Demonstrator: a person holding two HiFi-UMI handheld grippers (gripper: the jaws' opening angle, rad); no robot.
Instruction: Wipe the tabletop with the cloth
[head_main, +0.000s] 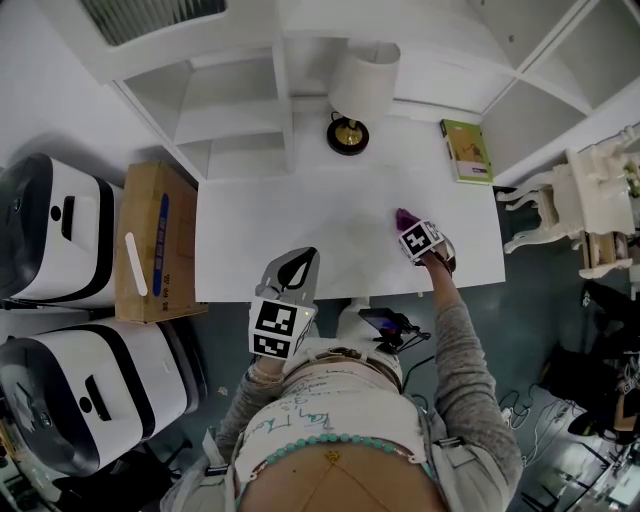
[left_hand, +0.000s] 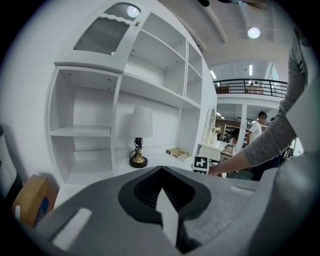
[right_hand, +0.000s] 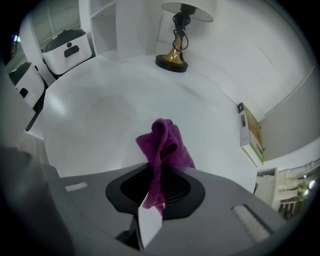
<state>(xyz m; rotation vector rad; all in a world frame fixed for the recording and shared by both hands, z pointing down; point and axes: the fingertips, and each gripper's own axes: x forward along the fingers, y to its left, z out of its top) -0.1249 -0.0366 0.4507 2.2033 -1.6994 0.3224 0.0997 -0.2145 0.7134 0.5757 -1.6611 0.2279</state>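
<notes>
Purple cloth (right_hand: 162, 145) sits pinched in the right gripper (right_hand: 151, 212), jaws clamped on its bunched folds, and it rests on the white tabletop (head_main: 300, 220) near the front right corner, well apart from the lamp (head_main: 348, 132) and green book (head_main: 466, 150). The left gripper (left_hand: 167, 212) hangs at the table's near edge — jaws pressed together, holding nothing.

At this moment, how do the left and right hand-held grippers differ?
The right hand-held gripper is shut on the purple cloth; the left hand-held gripper is shut on nothing. The right one reaches out over the tabletop, aimed down at it; the left one sits by its front edge, aimed level at the shelves. Both carry a marker cube.
</notes>
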